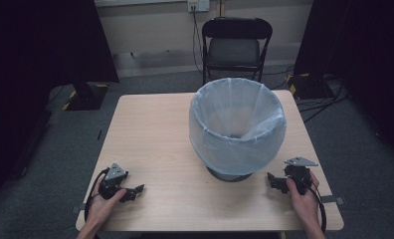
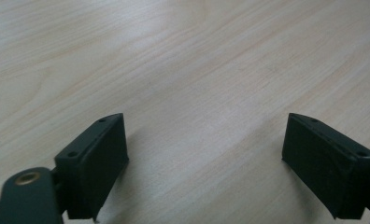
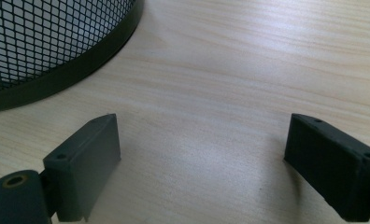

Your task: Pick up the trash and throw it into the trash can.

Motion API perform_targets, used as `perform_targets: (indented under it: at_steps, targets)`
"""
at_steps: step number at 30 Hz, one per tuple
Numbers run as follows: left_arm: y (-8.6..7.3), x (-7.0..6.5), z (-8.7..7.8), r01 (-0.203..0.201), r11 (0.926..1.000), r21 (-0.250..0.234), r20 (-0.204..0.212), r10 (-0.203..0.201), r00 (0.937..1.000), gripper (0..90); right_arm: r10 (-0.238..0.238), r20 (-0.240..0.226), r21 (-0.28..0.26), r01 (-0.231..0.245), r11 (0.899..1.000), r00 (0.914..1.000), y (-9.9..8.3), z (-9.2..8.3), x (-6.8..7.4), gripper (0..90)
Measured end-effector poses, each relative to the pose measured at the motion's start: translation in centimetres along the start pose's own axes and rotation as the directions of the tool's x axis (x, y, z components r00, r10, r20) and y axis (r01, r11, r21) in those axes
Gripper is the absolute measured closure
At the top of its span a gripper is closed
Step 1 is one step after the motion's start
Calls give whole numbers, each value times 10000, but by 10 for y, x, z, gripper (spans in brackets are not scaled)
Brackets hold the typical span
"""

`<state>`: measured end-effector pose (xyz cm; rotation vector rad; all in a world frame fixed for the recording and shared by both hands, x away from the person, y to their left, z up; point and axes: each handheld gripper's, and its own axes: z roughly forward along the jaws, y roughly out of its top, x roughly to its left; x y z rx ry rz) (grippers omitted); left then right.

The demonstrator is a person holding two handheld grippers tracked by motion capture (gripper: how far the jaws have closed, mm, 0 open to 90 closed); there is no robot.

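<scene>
So there's a mesh bin (image 1: 237, 129) lined with a pale plastic bag (image 1: 235, 107), sitting toward the tabletop's (image 1: 150, 134) right side, mid-depth. Left gripper (image 1: 134, 191) rests near the front-left corner, jaws spread wide over bare wood. Right gripper (image 1: 274, 181) sits near the front-right corner, also gaping, just beside the bin's base.

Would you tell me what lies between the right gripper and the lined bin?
Nothing: in the right gripper view, bare wooden tabletop runs from the open right gripper to the mesh bin's base. The high view agrees.
</scene>
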<state>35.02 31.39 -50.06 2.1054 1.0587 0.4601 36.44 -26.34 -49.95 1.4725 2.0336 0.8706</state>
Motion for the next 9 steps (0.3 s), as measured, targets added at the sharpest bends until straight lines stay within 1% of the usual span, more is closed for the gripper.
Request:
perform_targets:
  at_steps: [9]
  targets:
    - [0,0,0,-23,10000,26,-12,23,10000,133,-2,-1,0,2,10000,10000,0,0,0,96]
